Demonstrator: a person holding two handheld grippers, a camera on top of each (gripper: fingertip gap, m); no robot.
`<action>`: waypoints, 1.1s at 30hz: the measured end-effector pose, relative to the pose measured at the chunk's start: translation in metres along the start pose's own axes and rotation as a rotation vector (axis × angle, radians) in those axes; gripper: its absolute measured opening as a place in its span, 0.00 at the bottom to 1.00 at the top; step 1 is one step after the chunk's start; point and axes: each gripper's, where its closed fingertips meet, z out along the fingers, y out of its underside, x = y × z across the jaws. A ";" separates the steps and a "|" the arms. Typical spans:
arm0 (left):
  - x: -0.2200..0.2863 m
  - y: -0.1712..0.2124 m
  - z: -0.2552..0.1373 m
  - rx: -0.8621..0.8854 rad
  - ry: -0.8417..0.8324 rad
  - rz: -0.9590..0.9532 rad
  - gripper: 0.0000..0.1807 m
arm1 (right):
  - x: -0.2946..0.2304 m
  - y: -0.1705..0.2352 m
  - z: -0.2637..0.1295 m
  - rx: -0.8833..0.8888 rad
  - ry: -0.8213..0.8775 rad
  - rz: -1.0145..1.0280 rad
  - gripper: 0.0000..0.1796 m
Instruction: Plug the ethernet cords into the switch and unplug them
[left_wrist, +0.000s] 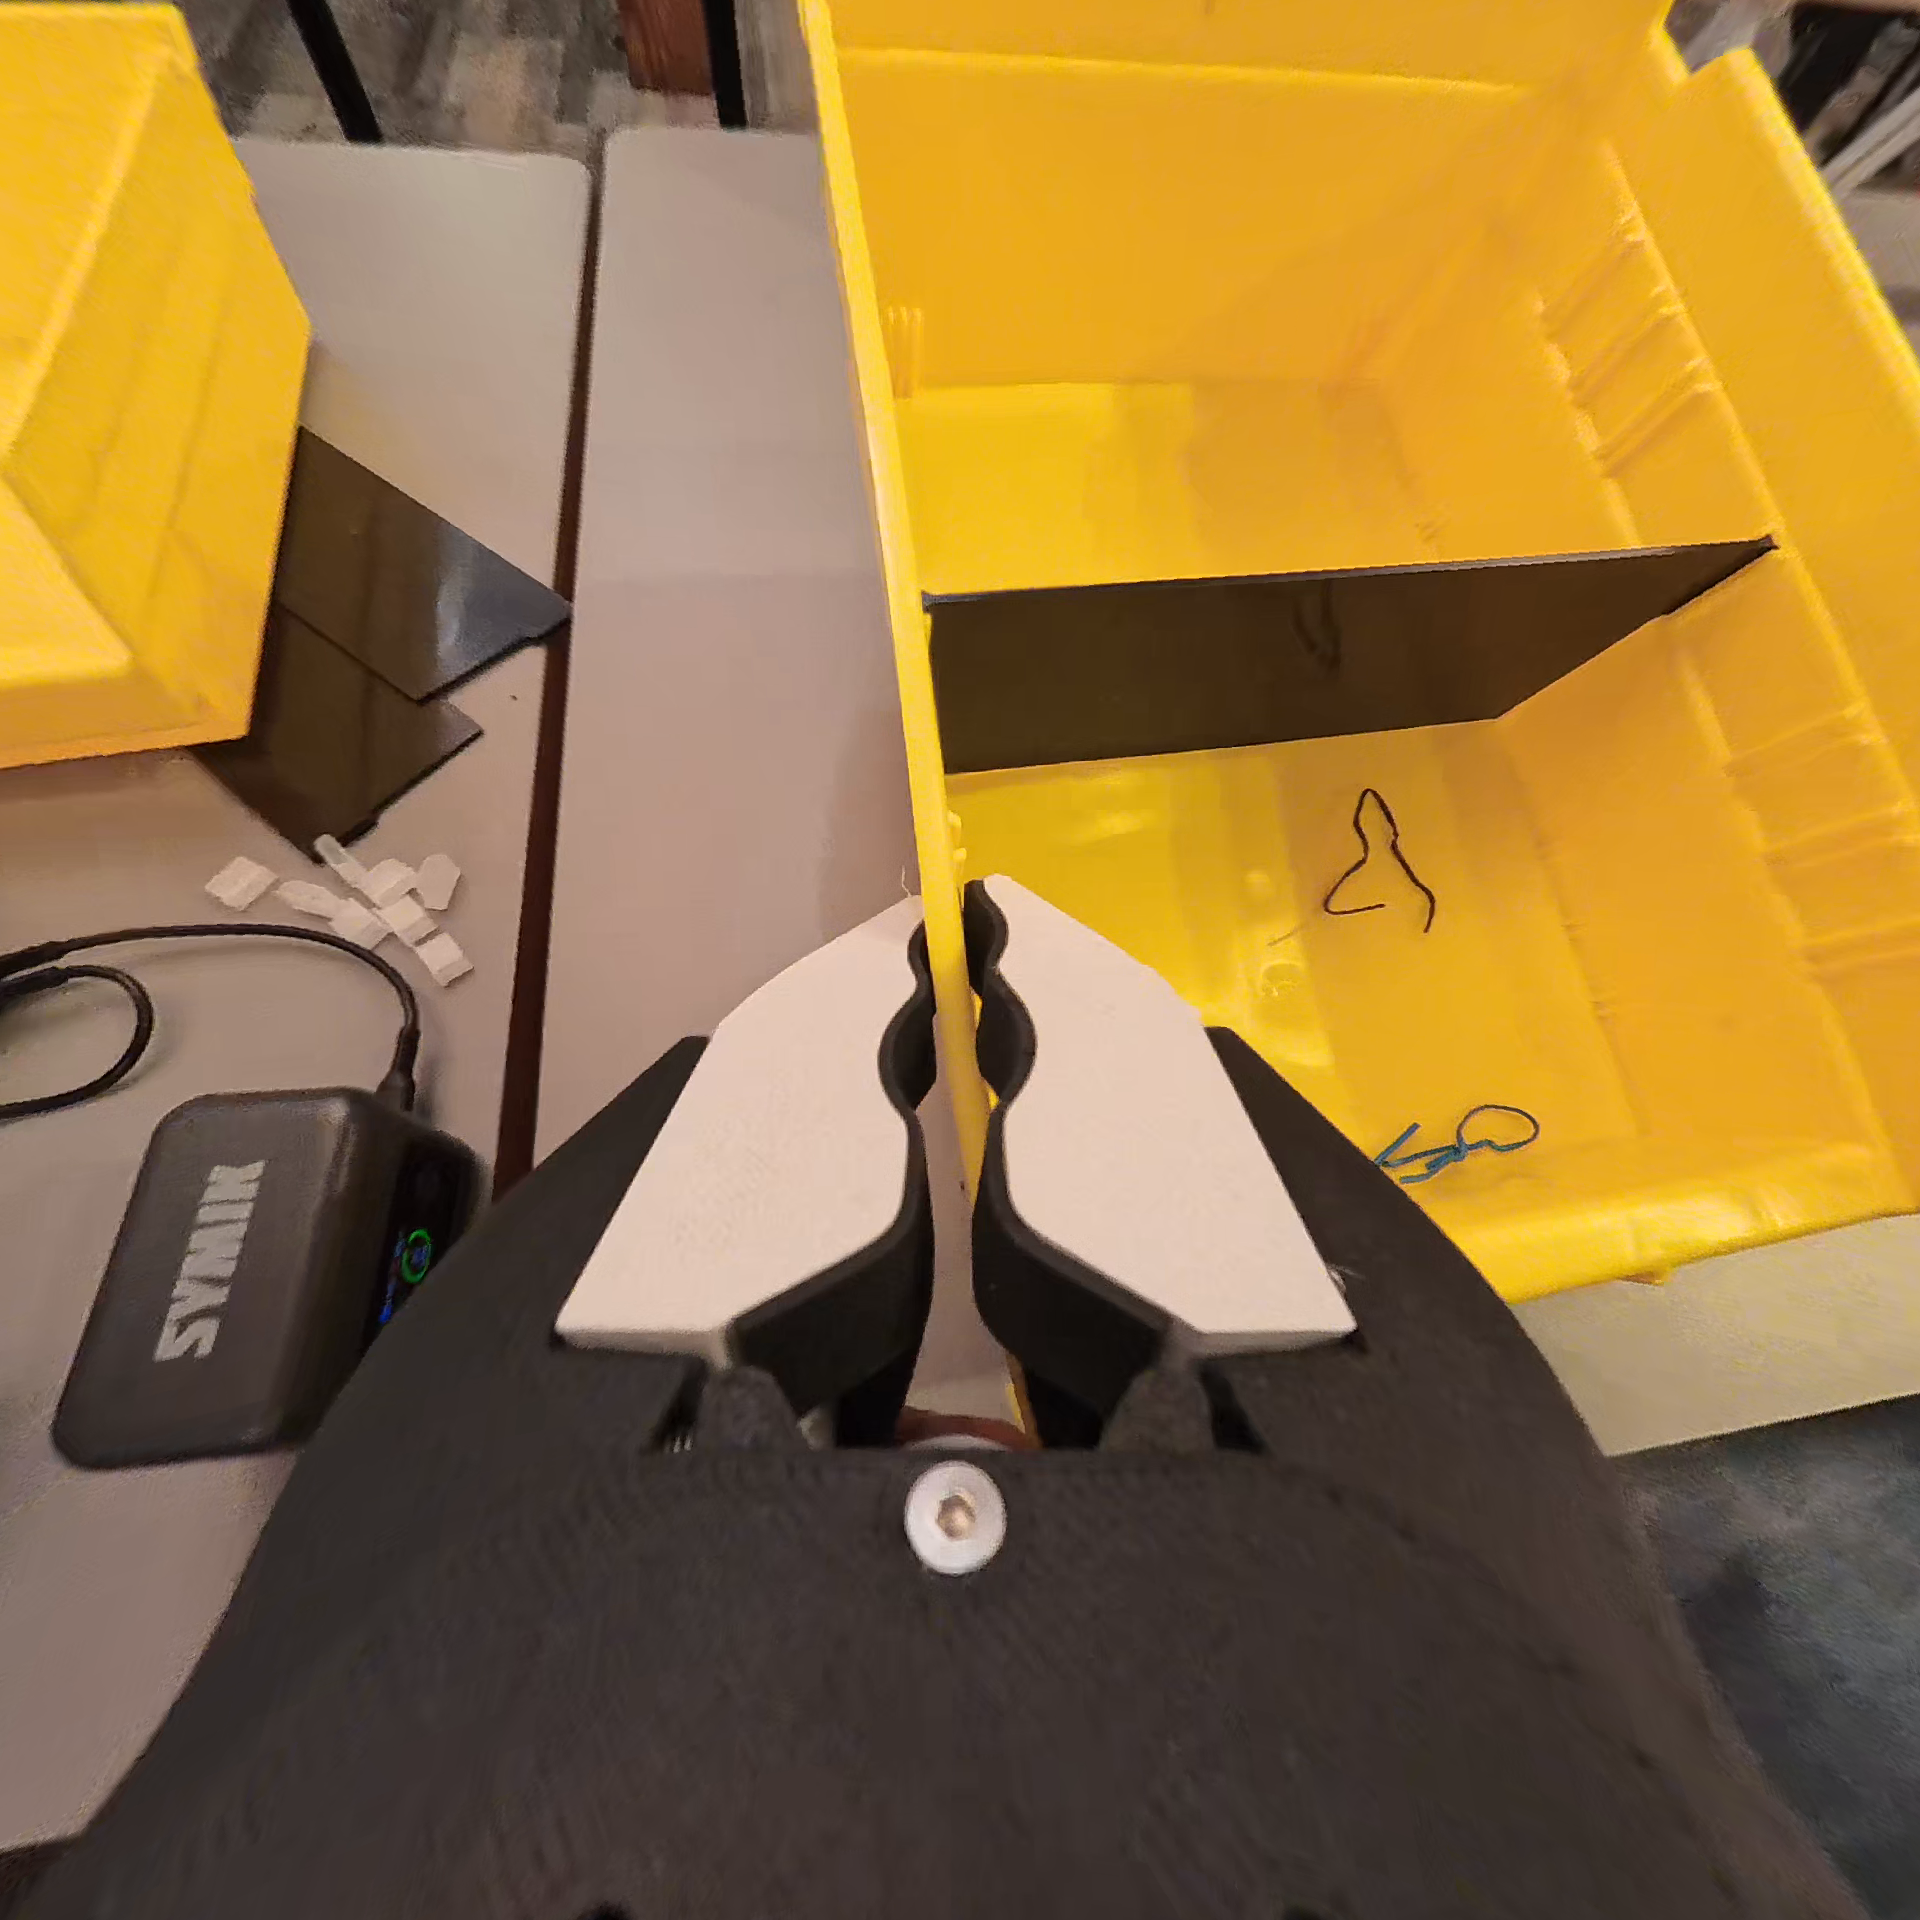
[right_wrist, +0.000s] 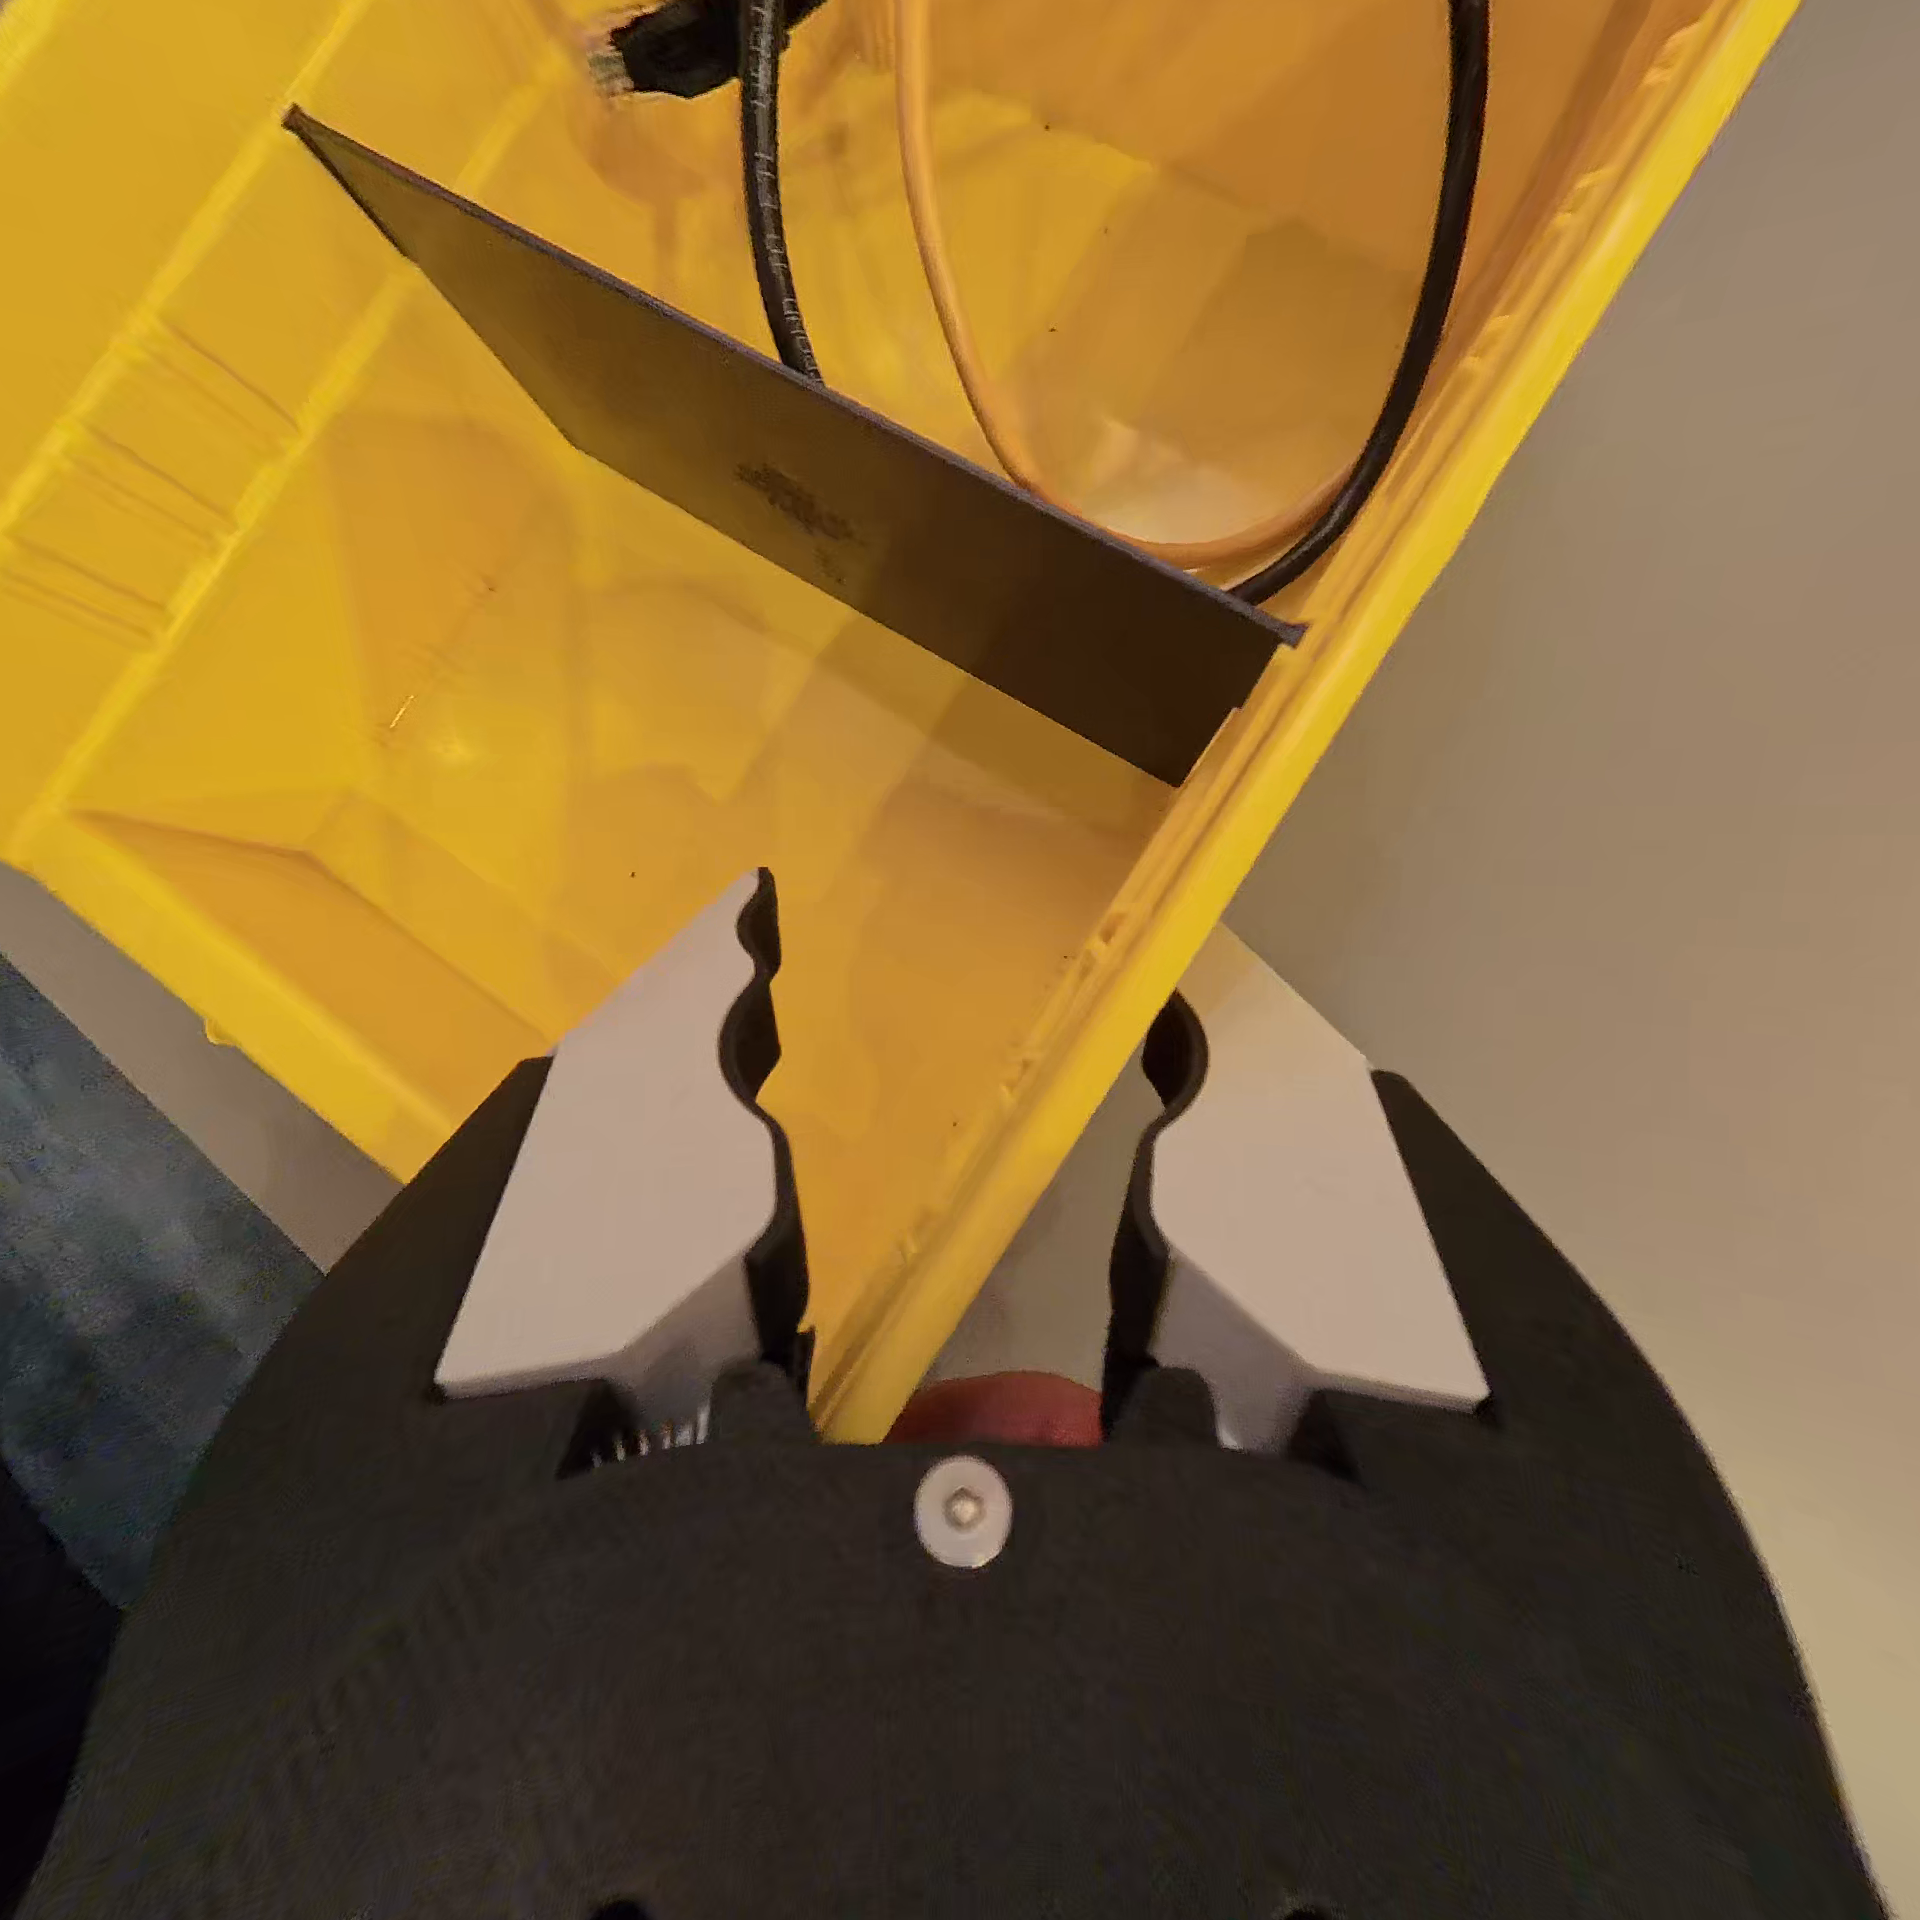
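Note:
A yellow bin (left_wrist: 1039, 312) stands on the table with a black divider (left_wrist: 1247, 655) across it. My left gripper (left_wrist: 954, 914) is shut on the bin's left wall near its front corner. In the right wrist view, my right gripper (right_wrist: 971, 956) is open and straddles the bin's right wall (right_wrist: 1039, 1091), left finger inside, right finger outside and partly hidden. Beyond the divider (right_wrist: 831, 499) lie a black cord (right_wrist: 1444, 260) and an orange cord (right_wrist: 956, 312), with a black connector (right_wrist: 665, 52) at the top edge. No switch shows.
The near compartment holds a black twist tie (left_wrist: 1377, 862) and a blue one (left_wrist: 1465, 1138). Left of the bin are a second yellow bin (left_wrist: 104, 416), loose black sheets (left_wrist: 395, 582), small white plastic pieces (left_wrist: 364, 904) and a black box-shaped device (left_wrist: 229, 1268) with a cable (left_wrist: 260, 940). Spacing between my two grippers at the tips: around 70 cm.

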 end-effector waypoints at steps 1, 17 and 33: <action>0.000 -0.003 -0.006 0.018 -0.004 -0.012 0.01 | -0.011 -0.006 0.006 0.009 -0.014 -0.008 0.39; -0.001 -0.049 -0.096 0.245 -0.057 -0.075 0.01 | -0.204 -0.108 0.114 0.090 -0.238 -0.155 0.70; 0.092 -0.102 -0.110 0.296 0.040 0.039 0.01 | -0.291 -0.185 0.079 0.232 -0.501 -0.251 0.78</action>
